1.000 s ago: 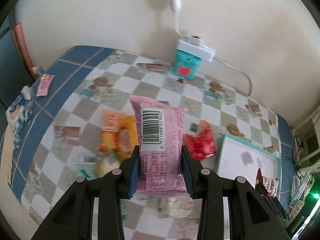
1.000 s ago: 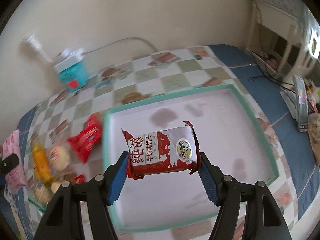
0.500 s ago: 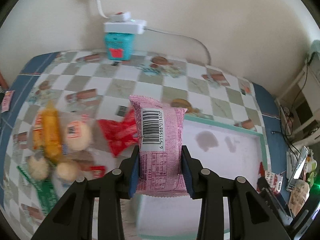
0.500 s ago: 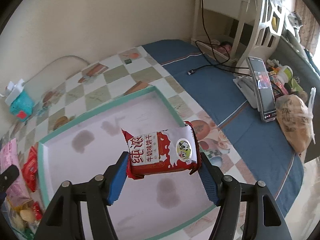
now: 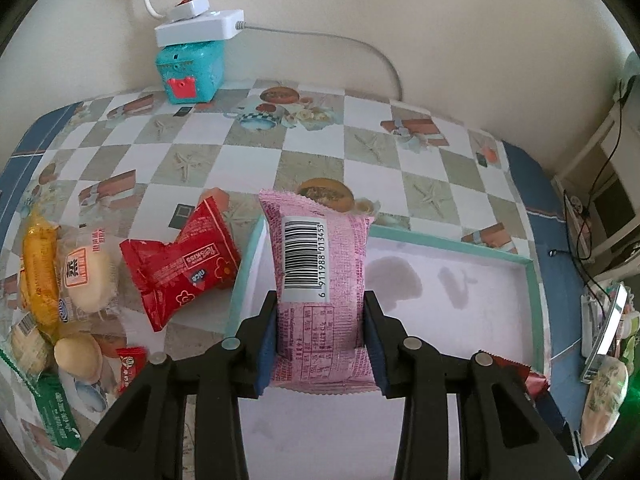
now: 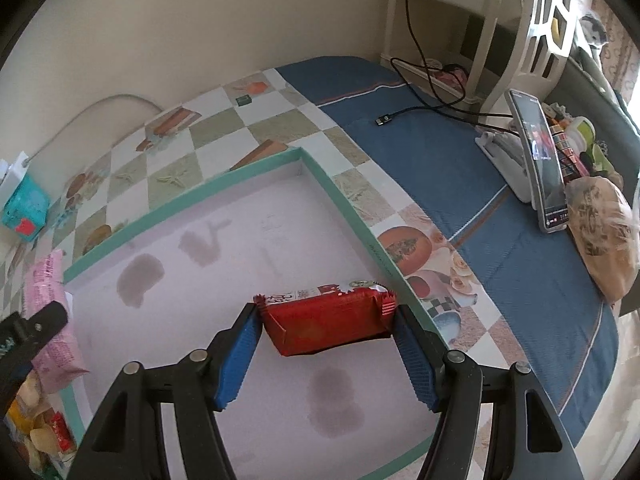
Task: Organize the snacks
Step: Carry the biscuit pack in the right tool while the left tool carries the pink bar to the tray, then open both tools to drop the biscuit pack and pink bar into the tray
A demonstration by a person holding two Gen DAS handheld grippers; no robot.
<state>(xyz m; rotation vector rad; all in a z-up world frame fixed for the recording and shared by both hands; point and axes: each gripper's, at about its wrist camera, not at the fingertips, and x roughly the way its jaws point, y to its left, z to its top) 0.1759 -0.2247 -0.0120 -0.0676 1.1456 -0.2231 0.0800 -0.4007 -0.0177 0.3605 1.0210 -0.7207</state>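
1. The table is covered with a checked cloth of white and grey squares with a blue border and stands against a plain cream wall.
2. A shallow tray with a mint-green rim and a pale, stained floor lies on the right half of the cloth.
3. The left gripper hangs over the near left corner of the tray. Its jaws have just been opening a little, yet the blue pads still press both sides of the pink snack packet, which stands upright with its barcode up.
4. The right gripper is over the near right part of the tray. Its jaws are clamped on the ends of a red and white biscuit packet, held crosswise with the red underside toward the camera.
5. A red packet lies on the cloth just left of the tray, its near corner reaching the rim.
6. Further left sits a heap of snacks: a yellow bar, pale round cakes, a small red sweet and a green packet.
7. A teal box stands at the far edge by the wall with a white power strip on top.
8. A phone leans in a stand on the blue border at the far right.
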